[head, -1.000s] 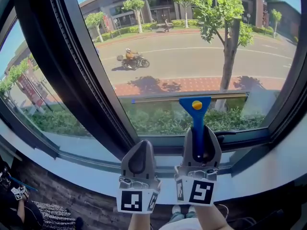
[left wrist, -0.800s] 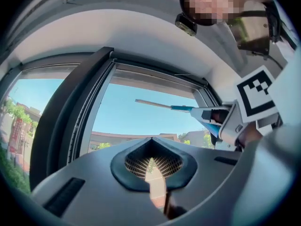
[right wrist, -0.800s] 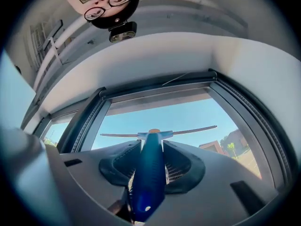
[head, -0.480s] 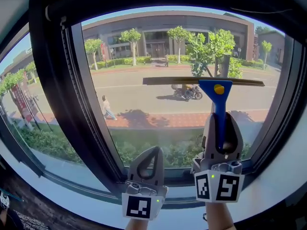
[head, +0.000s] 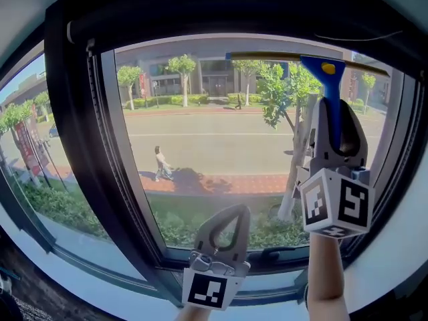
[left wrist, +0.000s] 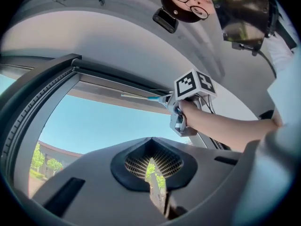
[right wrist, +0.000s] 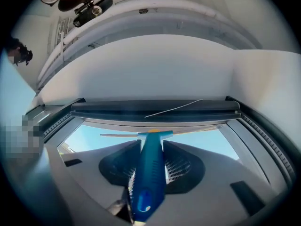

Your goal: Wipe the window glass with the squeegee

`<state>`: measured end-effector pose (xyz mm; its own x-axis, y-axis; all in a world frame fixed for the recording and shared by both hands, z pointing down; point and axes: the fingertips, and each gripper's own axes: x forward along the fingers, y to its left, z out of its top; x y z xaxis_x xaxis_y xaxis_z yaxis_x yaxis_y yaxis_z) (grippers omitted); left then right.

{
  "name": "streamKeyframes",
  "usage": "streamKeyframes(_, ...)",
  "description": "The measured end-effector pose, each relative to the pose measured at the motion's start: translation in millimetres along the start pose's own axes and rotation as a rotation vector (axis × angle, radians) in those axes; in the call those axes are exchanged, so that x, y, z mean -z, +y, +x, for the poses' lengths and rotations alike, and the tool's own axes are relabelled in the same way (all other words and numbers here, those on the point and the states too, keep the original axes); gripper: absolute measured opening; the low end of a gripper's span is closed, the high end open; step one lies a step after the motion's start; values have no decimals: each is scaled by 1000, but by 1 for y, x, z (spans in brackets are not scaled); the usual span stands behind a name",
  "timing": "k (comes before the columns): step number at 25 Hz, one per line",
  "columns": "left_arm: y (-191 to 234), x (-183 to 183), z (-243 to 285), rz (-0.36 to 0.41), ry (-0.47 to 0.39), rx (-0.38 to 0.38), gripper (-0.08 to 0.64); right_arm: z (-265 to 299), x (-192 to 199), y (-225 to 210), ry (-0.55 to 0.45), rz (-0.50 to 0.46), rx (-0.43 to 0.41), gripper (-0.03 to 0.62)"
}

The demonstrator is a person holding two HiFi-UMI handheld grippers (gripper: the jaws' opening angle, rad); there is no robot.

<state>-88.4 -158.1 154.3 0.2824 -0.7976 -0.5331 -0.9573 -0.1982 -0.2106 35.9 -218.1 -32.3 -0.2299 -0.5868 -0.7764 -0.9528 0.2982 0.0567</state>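
— Where is the squeegee (head: 329, 85)?

— High on the window glass (head: 221, 139), at its right side. Its long blade lies nearly level just under the top of the window frame (head: 80, 146), and the blue handle hangs down from it.

— What holds it?

— The right gripper (head: 333, 105). In the right gripper view the jaws pinch the handle of the squeegee (right wrist: 150, 173) from both sides, and the right gripper (right wrist: 150, 145) points up at the top of the frame. Its marker cube (head: 334, 209) faces the head camera.

— And the other one?

— The left gripper (head: 234, 212) is low, near the bottom of the frame, well apart from the blade. Its jaws are pressed together with nothing between them; the left gripper (left wrist: 151, 140) looks up at sky.

— Outside?

— A sunlit street (head: 214, 142), a pedestrian (head: 161, 164) on the pavement, and a tree (head: 284, 92) behind the glass.
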Motion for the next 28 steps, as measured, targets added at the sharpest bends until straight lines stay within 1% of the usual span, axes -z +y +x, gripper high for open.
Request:
streamKeyframes(3,-3,-3,8,-20,-18,-1,3,18,0,-8,10,15,5,150)
streamKeyframes(7,2,2,6,-40,-4,-20,3,29,7,-17,38,34,16,150)
streamKeyframes(11,10,5,6,-63,-10,-46,3,36,14,-16,75,40,-6,149)
streamKeyframes(14,9,7,7,-65,-15,-44,3,36,18,-17,90,48,-15,150)
streamKeyframes(18,5,13,9,-48,10,-33,3,35,19,-17,94,40,-19,149)
streamKeyframes(23,4,29,1,-55,23,-38,3,22,39,-19,114,54,-21,149)
streamKeyframes(28,9,17,9,-62,25,-45,3,32,37,-22,129,39,-21,149)
